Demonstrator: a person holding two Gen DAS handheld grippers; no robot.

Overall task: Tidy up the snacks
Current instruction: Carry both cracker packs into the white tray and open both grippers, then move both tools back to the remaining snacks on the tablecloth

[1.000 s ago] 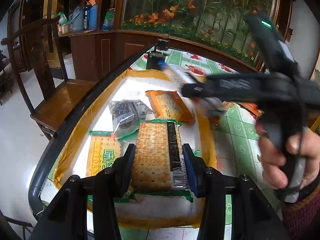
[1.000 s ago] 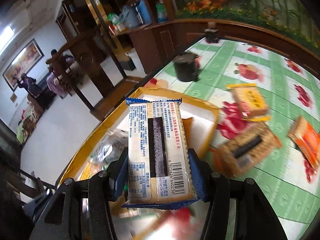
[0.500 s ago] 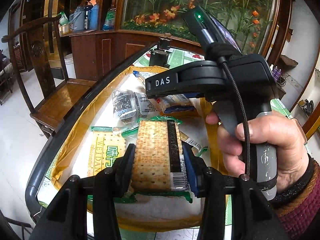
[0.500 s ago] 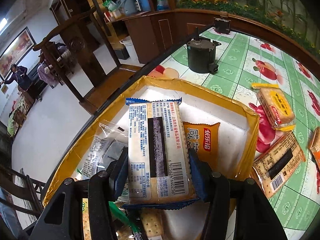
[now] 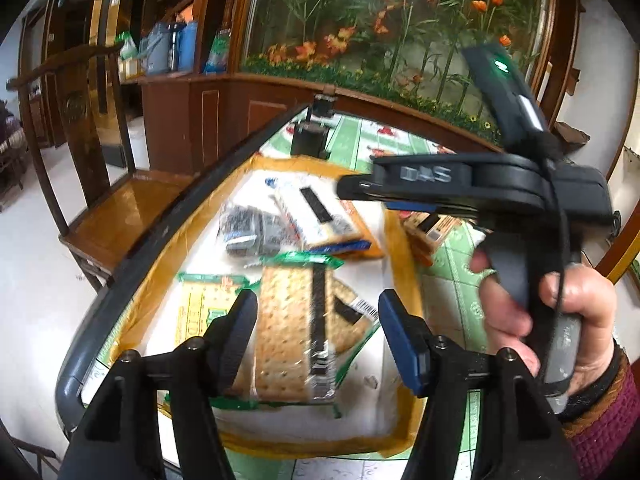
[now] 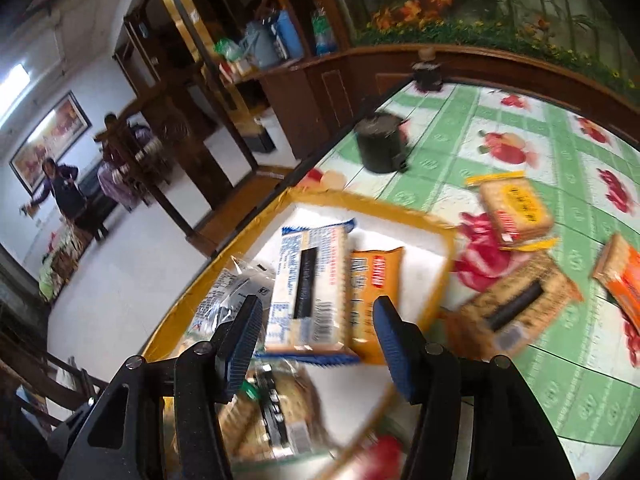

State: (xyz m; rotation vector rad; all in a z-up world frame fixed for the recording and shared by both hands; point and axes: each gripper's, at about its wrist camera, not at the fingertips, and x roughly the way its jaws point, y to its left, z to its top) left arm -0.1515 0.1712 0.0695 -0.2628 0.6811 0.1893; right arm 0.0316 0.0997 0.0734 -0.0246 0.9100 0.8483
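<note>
Blue-padded left gripper (image 5: 314, 336) gaping, empty | right gripper (image 6: 316, 344) likewise (crackers (image 5: 298, 328) in tray (image 5: 400, 240))

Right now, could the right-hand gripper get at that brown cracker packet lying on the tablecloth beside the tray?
Probably yes. The right gripper is open and empty, and the brown cracker packet lies uncovered on the tablecloth outside the tray, with nothing between them.

We see both views in bright, even daylight, with black fisheye corners and bowed edges. Motion blur smears the packets inside the yellow-rimmed tray (image 6: 420, 220) in the right wrist view, worst below it. Glare whitens the floor left of the tray (image 5: 400, 240).
</note>
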